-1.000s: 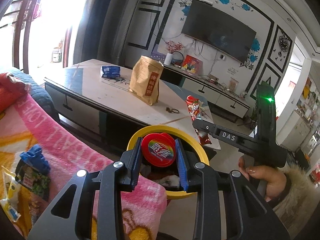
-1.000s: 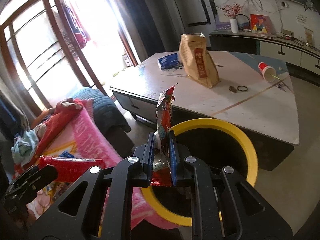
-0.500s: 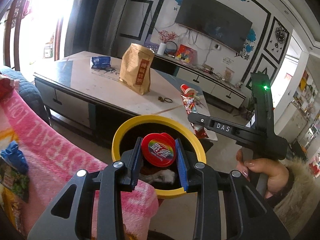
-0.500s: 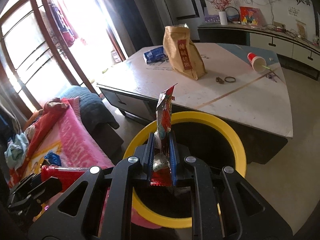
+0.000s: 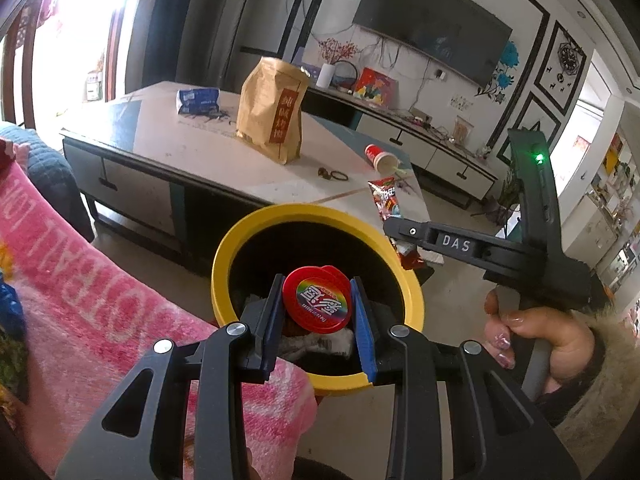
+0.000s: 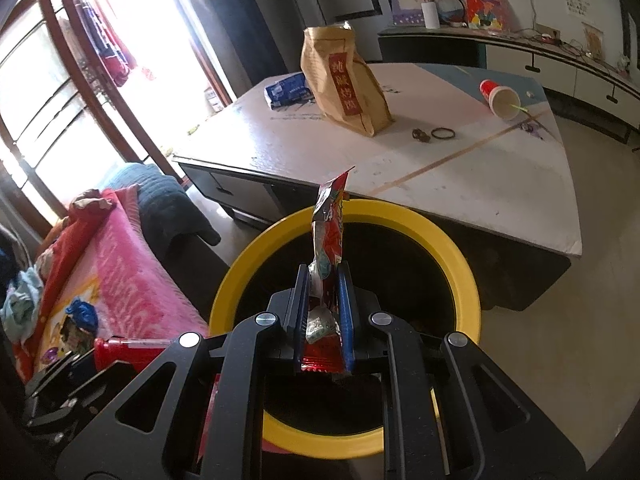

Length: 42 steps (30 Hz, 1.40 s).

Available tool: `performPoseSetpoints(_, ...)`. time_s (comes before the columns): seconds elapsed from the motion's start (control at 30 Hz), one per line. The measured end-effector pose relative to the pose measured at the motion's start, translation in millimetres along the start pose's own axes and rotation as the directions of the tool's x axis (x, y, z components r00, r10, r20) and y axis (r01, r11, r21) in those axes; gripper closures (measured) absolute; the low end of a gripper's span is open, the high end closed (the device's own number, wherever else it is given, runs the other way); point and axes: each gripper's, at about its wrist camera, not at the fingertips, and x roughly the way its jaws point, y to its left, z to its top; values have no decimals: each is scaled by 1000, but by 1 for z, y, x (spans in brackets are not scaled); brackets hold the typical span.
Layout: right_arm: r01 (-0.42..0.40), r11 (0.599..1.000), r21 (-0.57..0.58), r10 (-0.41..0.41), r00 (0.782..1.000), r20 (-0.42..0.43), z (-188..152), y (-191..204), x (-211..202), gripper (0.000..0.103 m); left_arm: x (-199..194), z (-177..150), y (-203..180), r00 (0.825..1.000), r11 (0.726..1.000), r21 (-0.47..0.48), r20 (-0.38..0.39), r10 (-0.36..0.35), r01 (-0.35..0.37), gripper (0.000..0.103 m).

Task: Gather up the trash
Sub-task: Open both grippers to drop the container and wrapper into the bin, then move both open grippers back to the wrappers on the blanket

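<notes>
Over the yellow-rimmed bin [image 5: 230,248], both tools loaded:
- Blanket [image 5: 92,308], pink, far left, its edge touching the bin's left side
- Blue pack [image 5: 197,100], on the surface [image 5: 192,148] toward its back left
- Brown bag [image 5: 272,112], upright, mid-surface
- Ring [image 6: 443,133] and a small dark item, lying just right of the bag
- Left tool [image 5: 318,312], fingers clamped on a round red lid [image 5: 318,300], held above the bin mouth; pale crumpled trash [image 5: 320,345] seen inside the bin below
- Red cup [image 5: 380,156], on its side, open end toward the camera, near the surface's right end
- Right tool [image 6: 323,312], fingers closed on a red wrapper [image 6: 330,220] standing upright, held over the bin [image 6: 460,256]
- Right hand [image 5: 540,334], gripping that tool's handle, far right in the left wrist view
</notes>
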Motion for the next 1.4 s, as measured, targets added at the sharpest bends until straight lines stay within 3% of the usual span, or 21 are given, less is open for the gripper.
performPoseSetpoints(0.33, 11, 1000, 28, -9, 999, -49, -6, -8, 14, 90, 27, -7, 5, 999, 999, -28, -52, 14, -15, 72)
performPoseSetpoints(0.4, 16, 999, 32, -14, 999, -49, -7, -8, 14, 77, 29, -6, 8, 998, 999, -47, -56, 19, -22, 61)
performPoseSetpoints(0.43, 18, 999, 30, -17, 999, -48, -7, -8, 14, 73, 28, -6, 9, 998, 998, -52, -53, 18, -21, 44)
performPoseSetpoints(0.47, 21, 999, 28, -19, 999, -43, -7, -7, 13, 66, 26, -5, 11, 999, 998, -61, -45, 15, -18, 33)
performPoseSetpoints(0.53, 24, 1000, 20, -24, 999, -32, -7, -4, 10, 64, 21, -3, 13, 999, 997, -68, -36, 17, -20, 27)
performPoseSetpoints(0.57, 27, 1000, 17, -26, 999, -30, -7, -3, 9, 60, 18, -3, 14, 999, 997, -67, -27, 26, -28, 17)
performPoseSetpoints(0.63, 28, 1000, 13, -28, 999, -18, -7, 0, 6, 56, 9, -3, 16, 999, 997, -69, -6, 42, -42, 8)
performPoseSetpoints(0.73, 20, 1000, -8, -20, 1000, -1, -5, 10, -1, 55, -5, -2, 20, 997, 995, -75, 19, 69, -68, 7)
performPoseSetpoints(0.93, -16, 998, -68, 19, 999, 50, -4, 39, -17, 43, -37, -1, 29, 988, 988, -88, 74, 135, -129, 7)
performPoseSetpoints(1.4, -110, 977, -182, 129, 987, 91, -12, 94, -45, 38, -108, -4, 53, 952, 965, -141, 182, 245, -221, 7)
